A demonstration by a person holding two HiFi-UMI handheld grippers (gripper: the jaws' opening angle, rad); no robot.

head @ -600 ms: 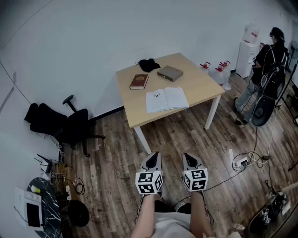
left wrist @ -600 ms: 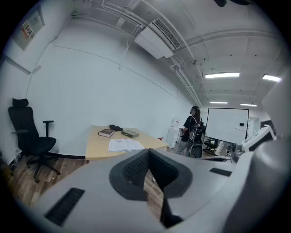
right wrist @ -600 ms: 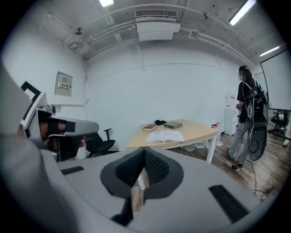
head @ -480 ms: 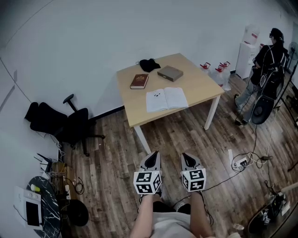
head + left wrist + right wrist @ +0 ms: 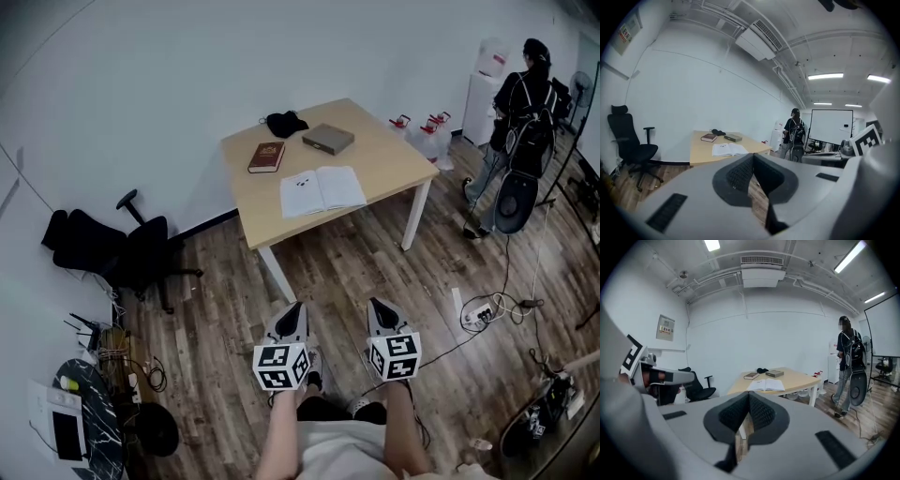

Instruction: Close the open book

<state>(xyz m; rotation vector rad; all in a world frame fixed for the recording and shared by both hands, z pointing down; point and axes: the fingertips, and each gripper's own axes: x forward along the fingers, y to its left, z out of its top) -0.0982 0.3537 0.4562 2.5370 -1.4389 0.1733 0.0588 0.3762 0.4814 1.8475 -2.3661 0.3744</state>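
Observation:
An open book (image 5: 322, 190) with white pages lies flat near the front edge of a light wooden table (image 5: 394, 164); it also shows as the open book (image 5: 727, 149) in the left gripper view and the open book (image 5: 766, 385) in the right gripper view. My left gripper (image 5: 292, 308) and right gripper (image 5: 375, 305) hang side by side over the wooden floor, well short of the table. Both are shut with nothing between their jaws.
On the table's far part lie a closed red-brown book (image 5: 266, 157), a grey box (image 5: 328, 139) and a black bundle (image 5: 285, 123). A black office chair (image 5: 131, 251) stands left. A person (image 5: 520, 112) stands at the right by a water dispenser (image 5: 483, 89). Cables (image 5: 492, 314) lie on the floor.
The view has shifted: table and book now sit slightly higher and further left in the head view. Both grippers sit a little lower in the picture and slightly wider apart, still shut.

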